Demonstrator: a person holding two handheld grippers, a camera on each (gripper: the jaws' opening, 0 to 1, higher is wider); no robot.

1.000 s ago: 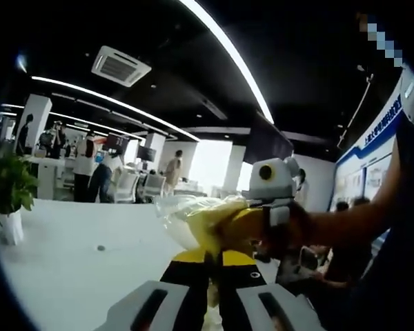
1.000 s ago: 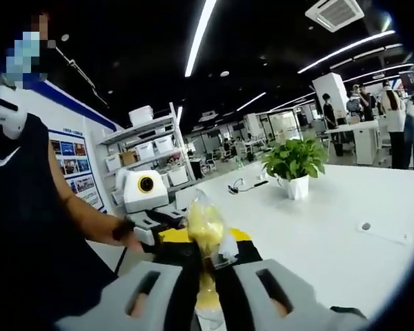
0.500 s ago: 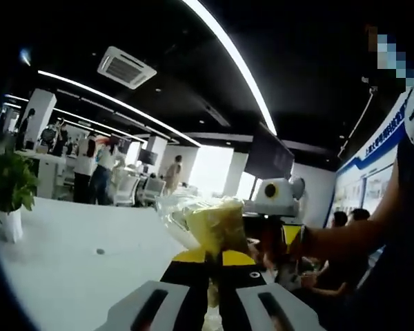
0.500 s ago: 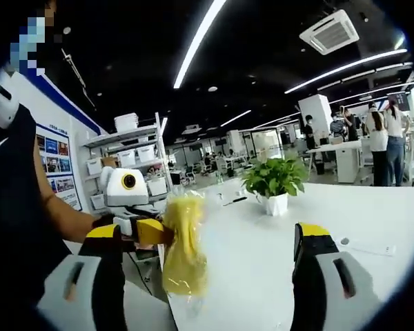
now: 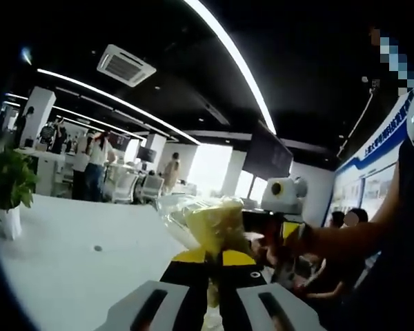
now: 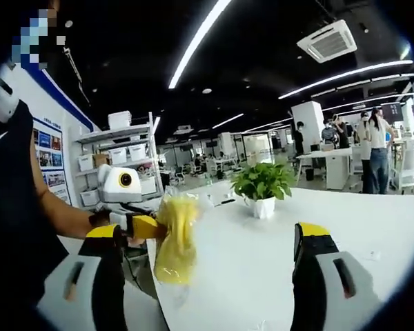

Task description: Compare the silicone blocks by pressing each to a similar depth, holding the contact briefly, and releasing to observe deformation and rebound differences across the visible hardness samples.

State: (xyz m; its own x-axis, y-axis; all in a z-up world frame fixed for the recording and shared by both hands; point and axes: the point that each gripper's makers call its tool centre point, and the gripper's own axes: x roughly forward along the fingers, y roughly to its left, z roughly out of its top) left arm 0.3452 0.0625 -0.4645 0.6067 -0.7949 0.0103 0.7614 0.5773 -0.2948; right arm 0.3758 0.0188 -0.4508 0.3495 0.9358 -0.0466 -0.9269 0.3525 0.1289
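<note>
Left tool (image 5: 208, 270) is pinching the neck of a clear bag of yellow silicone blocks (image 5: 205, 224) between jaws pressed together, so we are carrying the bag straight ahead of its tips, bulging up and away from them, clear of the white bench (image 5: 69, 269). In the right gripper view the same bag (image 6: 174, 234) is hanging with its long axis running down from the left tool (image 6: 139, 226), which is coming in from the left. Our right tool (image 6: 205, 276) is standing spread wide, gripping nothing. The bag is lying ahead of it and toward its left jaw, near but apart. We judge the right tool is the one free to press. It would need to swing left, across the bag's length, to meet a block. Beyond, a potted plant (image 6: 261, 187) is sitting farther along the bench.
</note>
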